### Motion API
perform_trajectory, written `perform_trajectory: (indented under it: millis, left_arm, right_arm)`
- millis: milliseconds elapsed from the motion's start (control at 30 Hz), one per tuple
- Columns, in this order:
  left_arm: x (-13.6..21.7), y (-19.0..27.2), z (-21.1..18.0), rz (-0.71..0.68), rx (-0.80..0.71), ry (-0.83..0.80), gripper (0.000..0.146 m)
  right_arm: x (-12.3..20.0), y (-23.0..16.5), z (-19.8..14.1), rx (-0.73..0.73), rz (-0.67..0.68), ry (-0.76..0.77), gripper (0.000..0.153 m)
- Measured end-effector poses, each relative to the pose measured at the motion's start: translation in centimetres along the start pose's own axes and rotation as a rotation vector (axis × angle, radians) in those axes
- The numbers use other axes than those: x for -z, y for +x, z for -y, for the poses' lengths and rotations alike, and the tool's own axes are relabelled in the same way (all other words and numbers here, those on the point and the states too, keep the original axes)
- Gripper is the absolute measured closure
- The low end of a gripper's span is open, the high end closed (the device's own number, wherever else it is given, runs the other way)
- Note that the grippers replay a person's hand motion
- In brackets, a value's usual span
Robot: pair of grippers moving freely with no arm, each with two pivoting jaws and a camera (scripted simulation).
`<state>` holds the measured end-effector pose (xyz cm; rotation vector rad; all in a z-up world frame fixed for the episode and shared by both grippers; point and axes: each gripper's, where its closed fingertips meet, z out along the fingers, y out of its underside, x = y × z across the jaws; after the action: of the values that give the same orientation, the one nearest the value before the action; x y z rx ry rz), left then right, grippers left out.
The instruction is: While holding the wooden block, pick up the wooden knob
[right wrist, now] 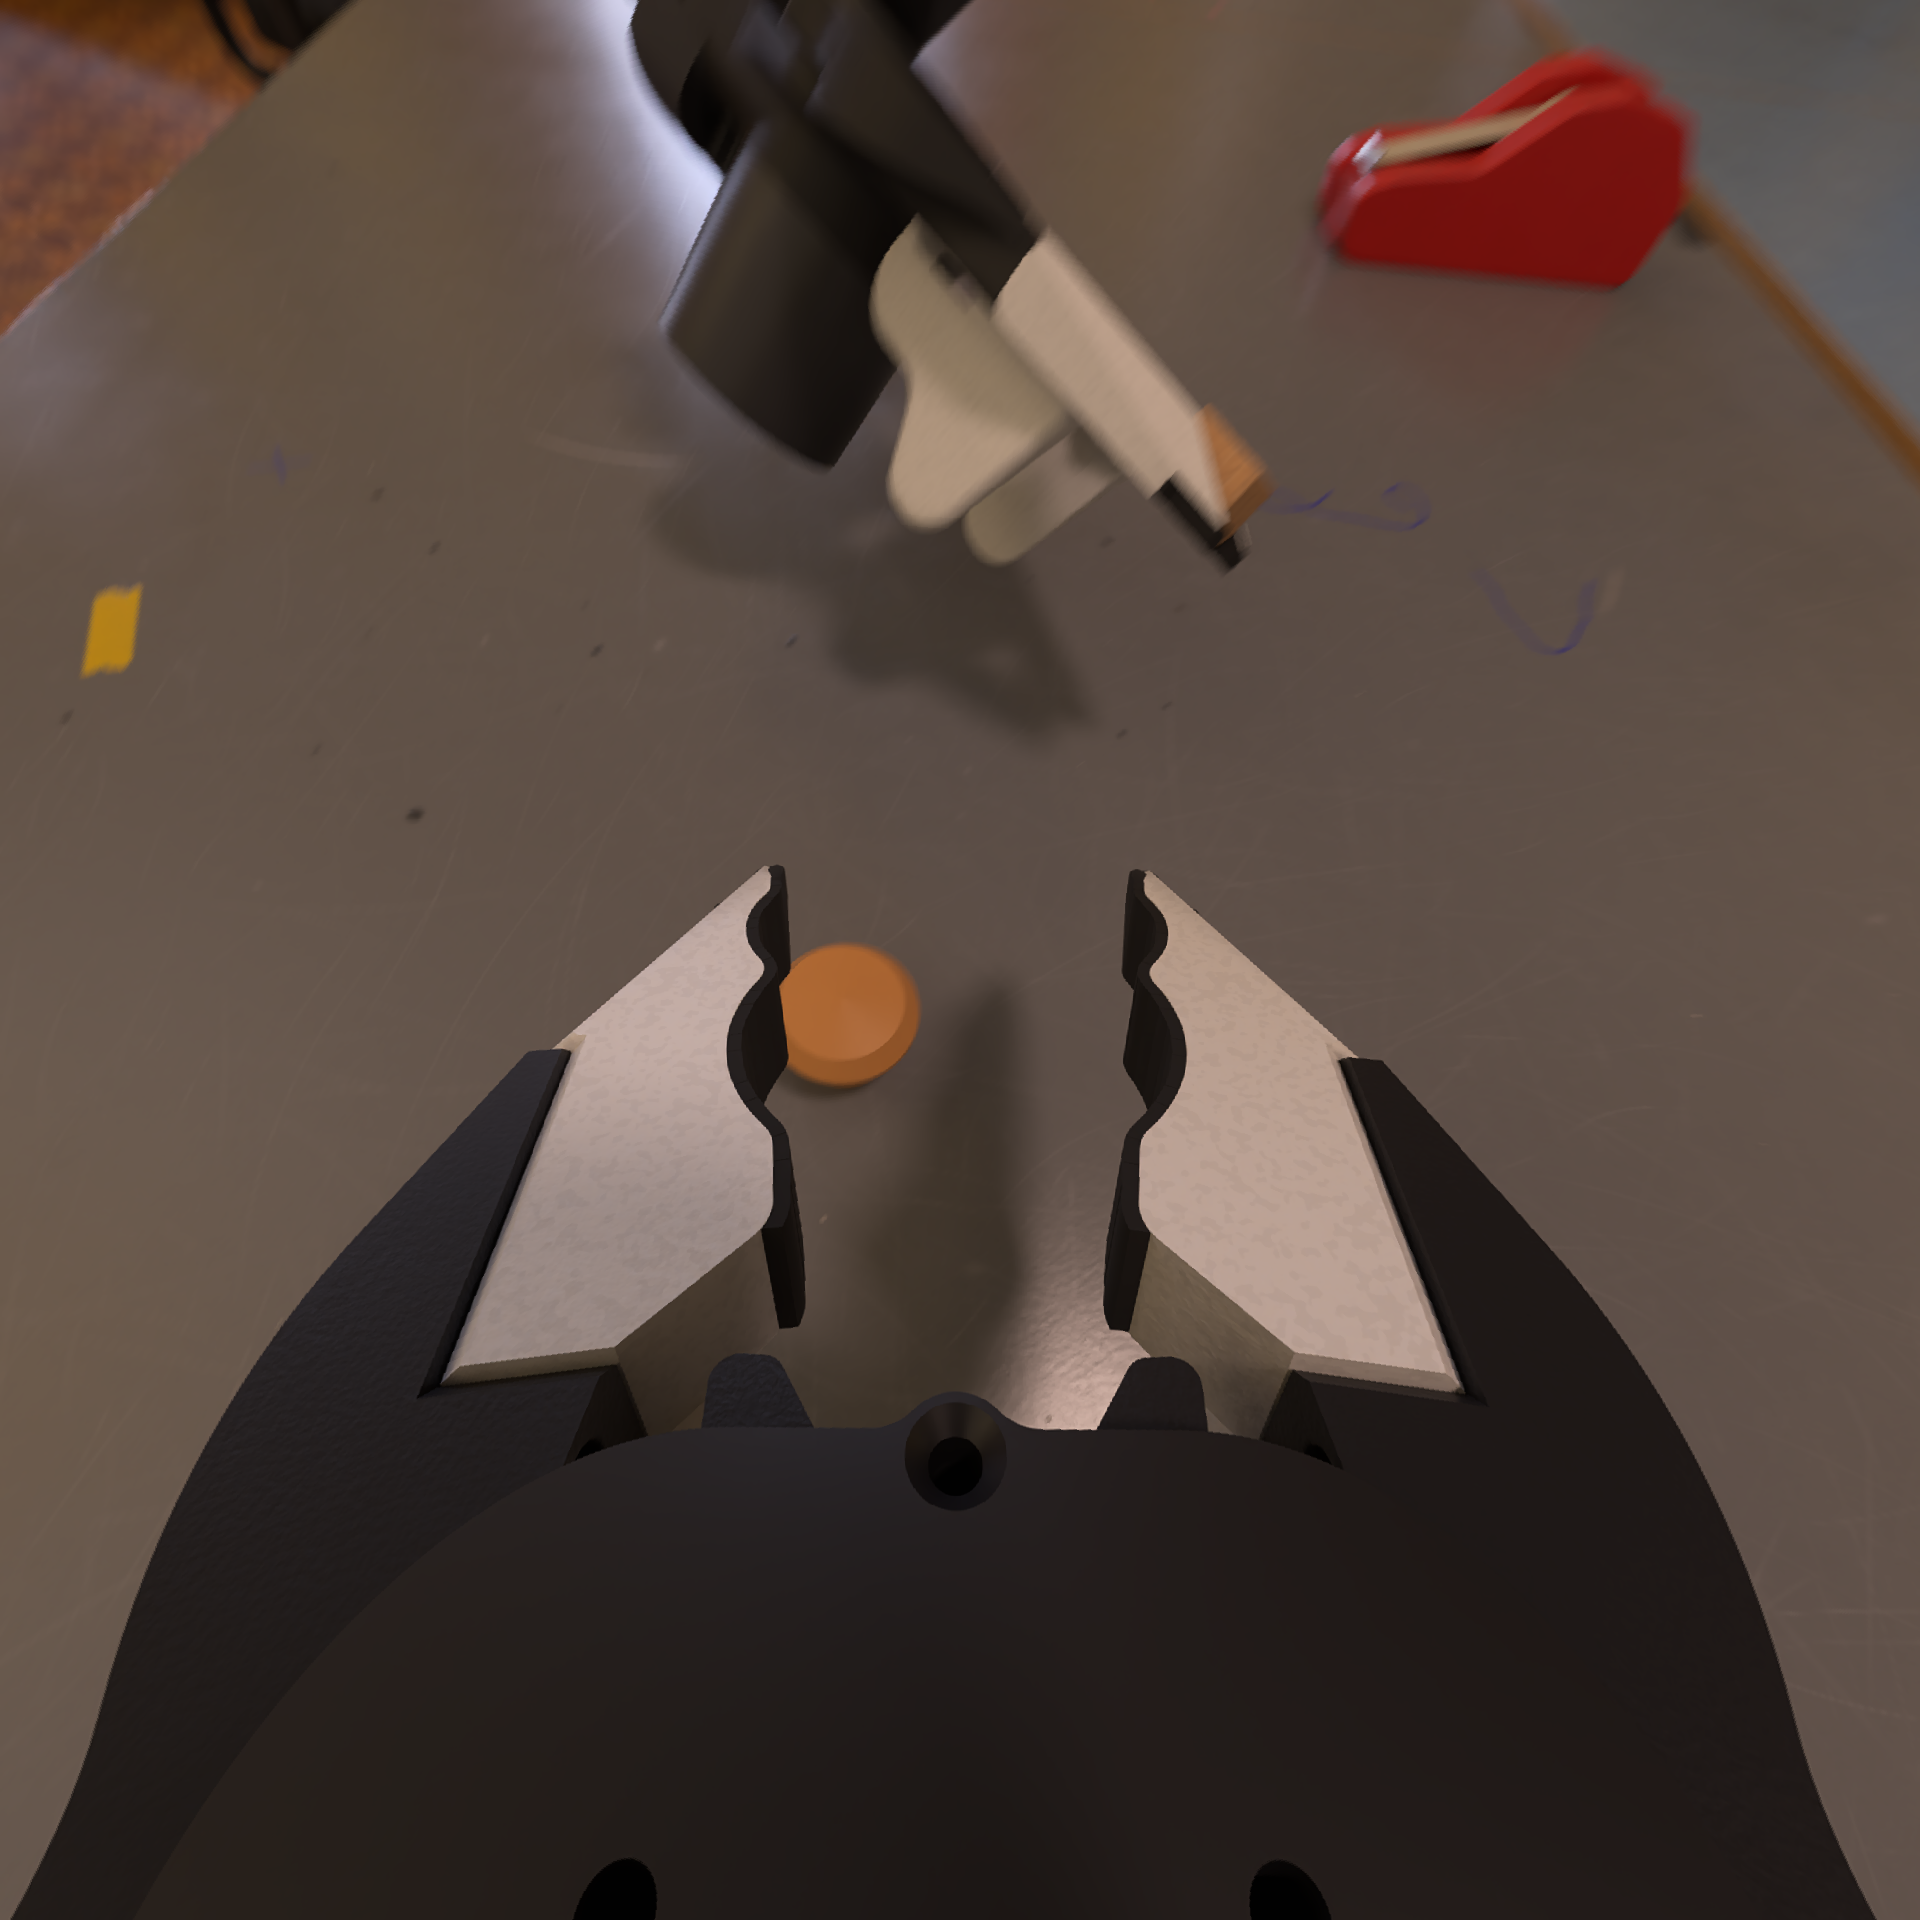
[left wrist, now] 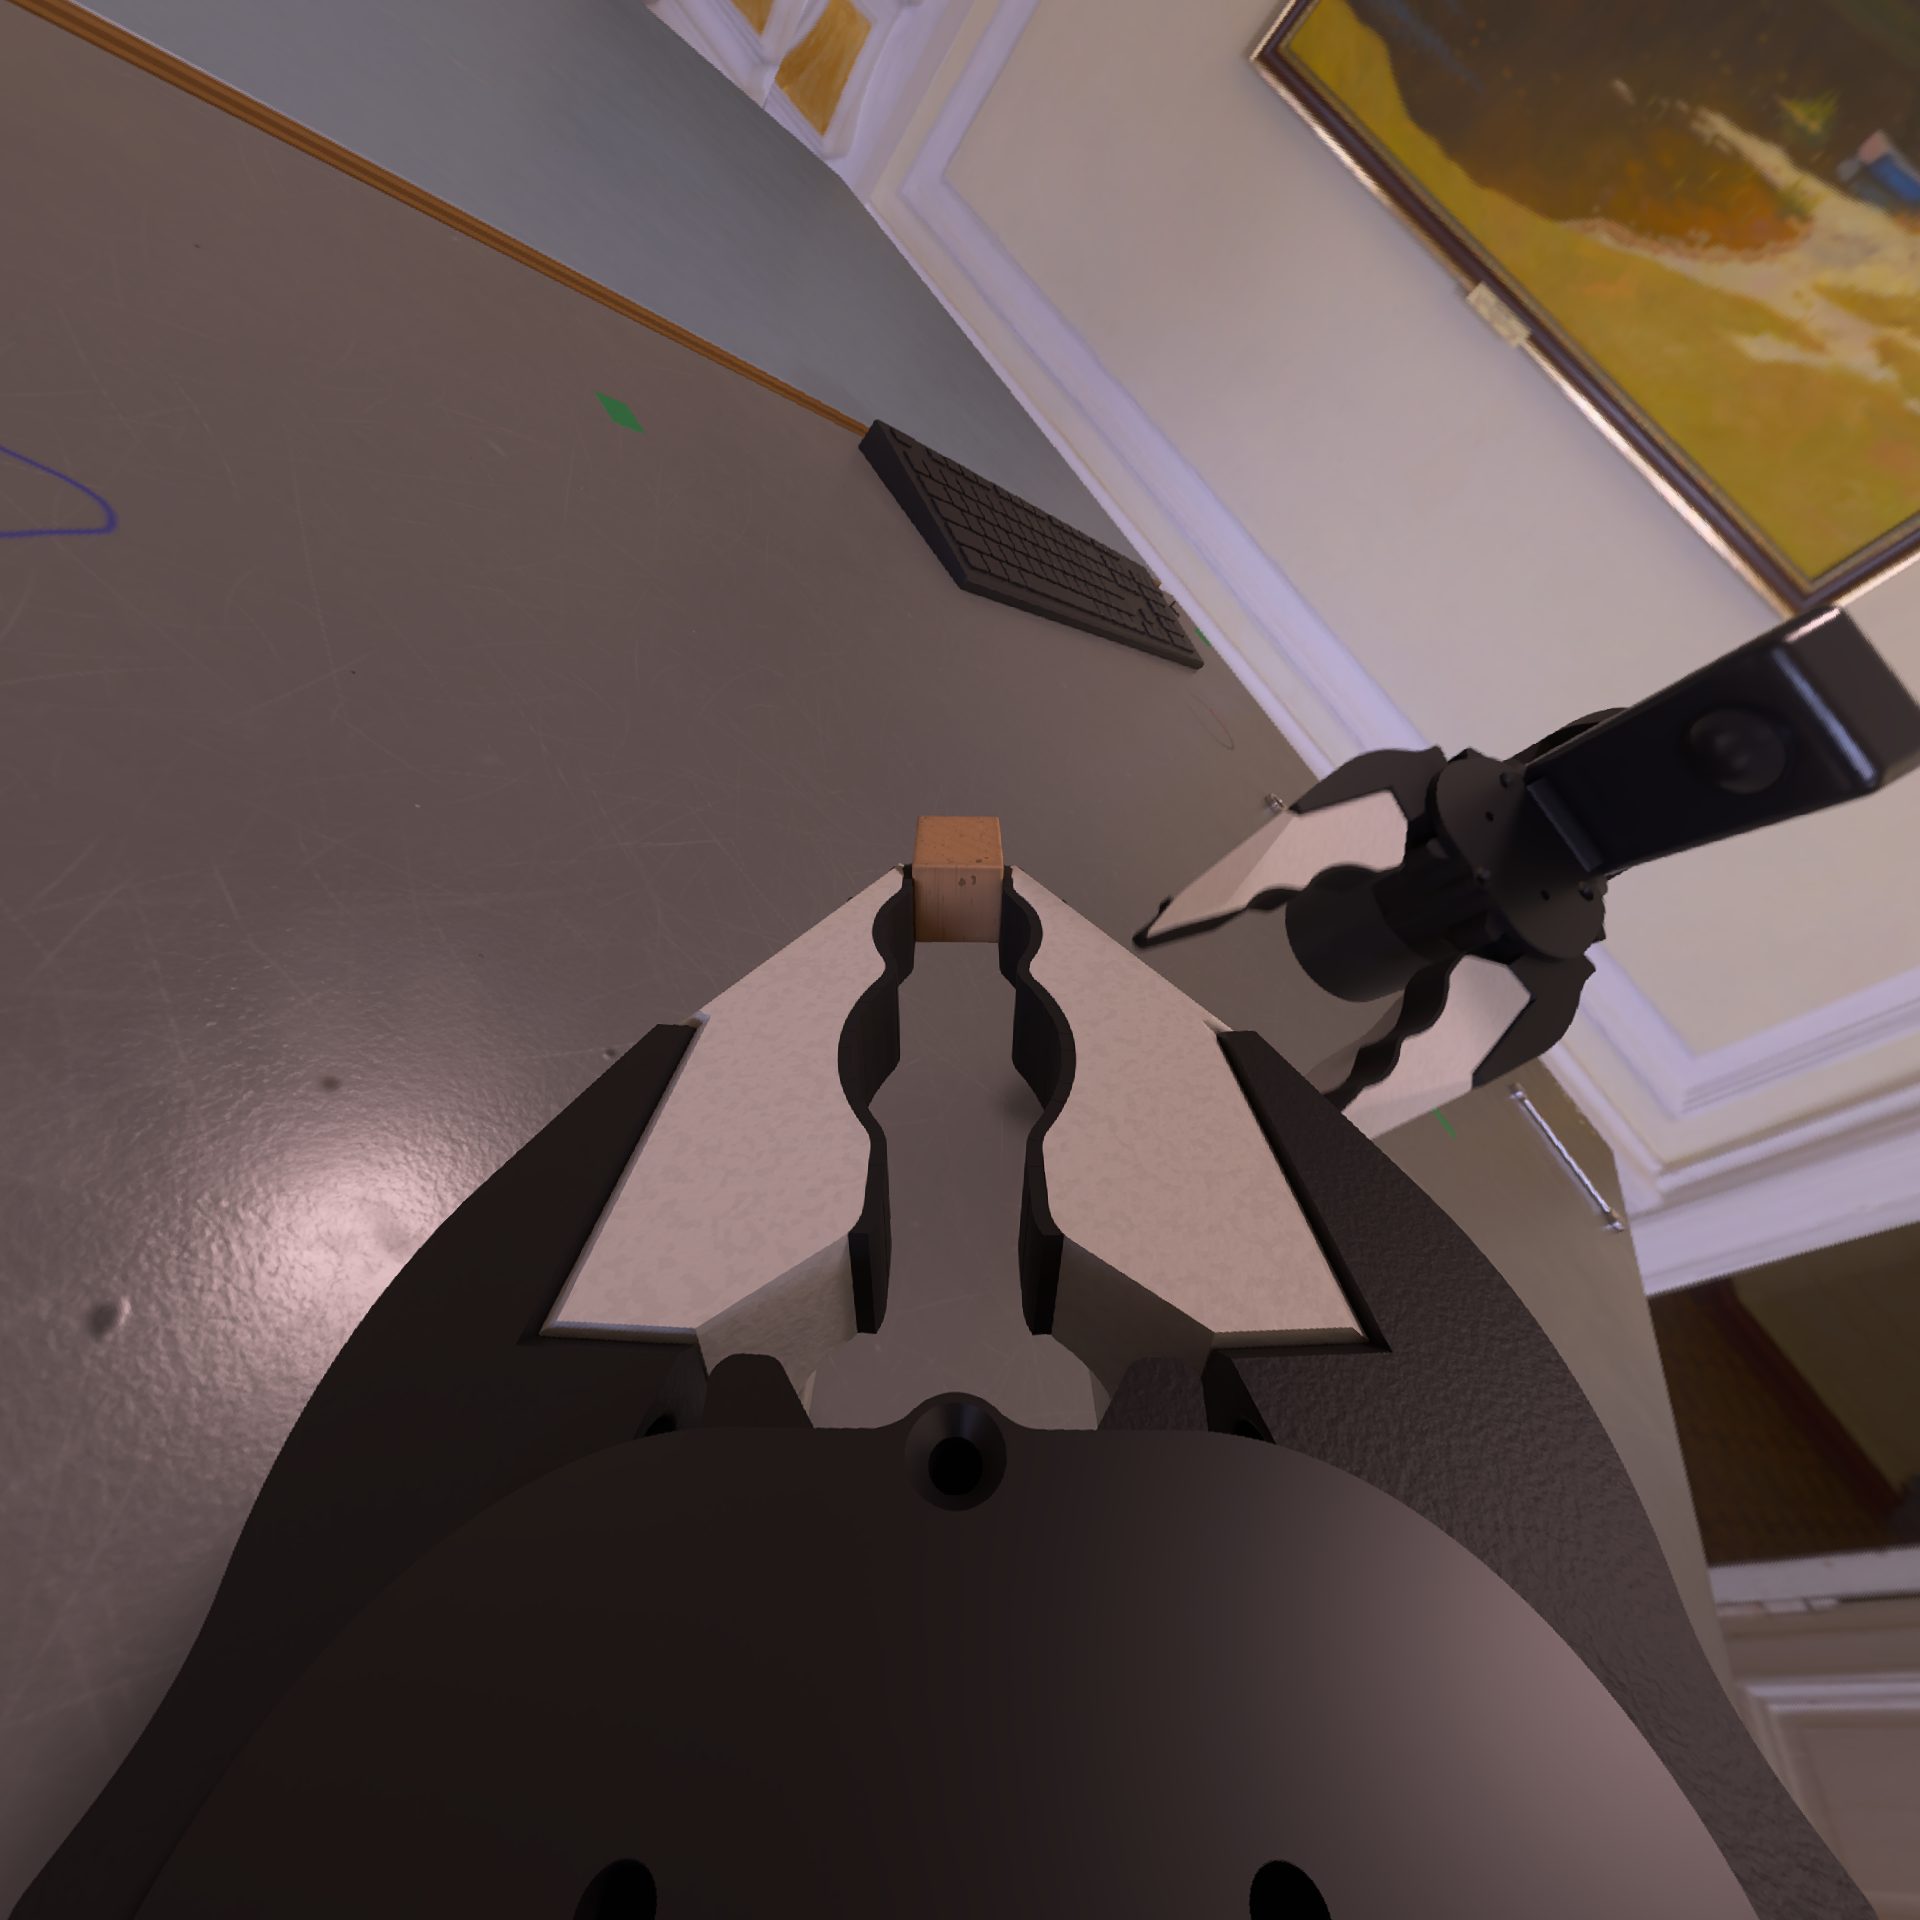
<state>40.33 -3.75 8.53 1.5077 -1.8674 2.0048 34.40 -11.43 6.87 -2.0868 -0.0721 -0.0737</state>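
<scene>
The left gripper (left wrist: 958, 883) is tilted forward over the grey table (left wrist: 312, 831), its two pale-faced fingers drawn in close so that their tips pinch the wooden block (left wrist: 958, 881) from either side; the block, a small light-brown cube, sits right at the fingertips and pokes out a little past them, held clear of the tabletop. In the right wrist view this same gripper shows farther off, blurred, slanting down and to the right above its own shadow, with the block a small tan patch at its tip. The right gripper (right wrist: 956, 894) points down along the table at a shallow angle, its jaws spread wide with nothing between the pads. The wooden knob (right wrist: 847, 1013), a round orange-brown disc lying flat on the table, rests within that gap but well off-centre, just beside the inner edge of the left-hand finger (right wrist: 644, 1122) and well apart from the other finger; whether finger and knob touch cannot be told. Seen from the left wrist view, the right gripper hangs to the right, fingers splayed. A black keyboard (left wrist: 1029, 545) lies near the far table edge, a red tape dispenser (right wrist: 1507, 171) sits at the far right, and a yellow tape patch (right wrist: 111, 629) marks the table at the left
</scene>
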Motion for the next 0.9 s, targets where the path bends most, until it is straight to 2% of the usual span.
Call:
perform_trajectory:
  millis: [200, 300, 567, 733, 900]
  left_arm:
    - [0.5, 0.2, 0.8, -0.014, 0.029, 0.029, 0.132]
    - [1.1, 0.2, 1.6, -0.012, 0.034, 0.061, 0.132]
    - [2.2, 0.6, 3.2, -0.018, 0.036, 0.131, 0.132]
    - [2.4, 0.6, 3.4, -0.022, 0.041, 0.14, 0.132]
    - [2.2, 0.8, 3.1, -0.029, 0.043, 0.125, 0.132]
  right_arm:
    - [-1.3, -3.3, -3.2, 0.11, 0.127, -0.24, 0.088]
    - [-1.8, -3.7, -4.4, 0.132, 0.122, -0.326, 0.088]
    - [-1.8, -3.7, -4.5, 0.154, 0.117, -0.329, 0.091]
    - [-1.6, -2.9, -4.4, 0.09, 0.086, -0.304, 0.107]
    - [-1.8, -2.7, -5.5, 0.065, 0.068, -0.384, 0.107]
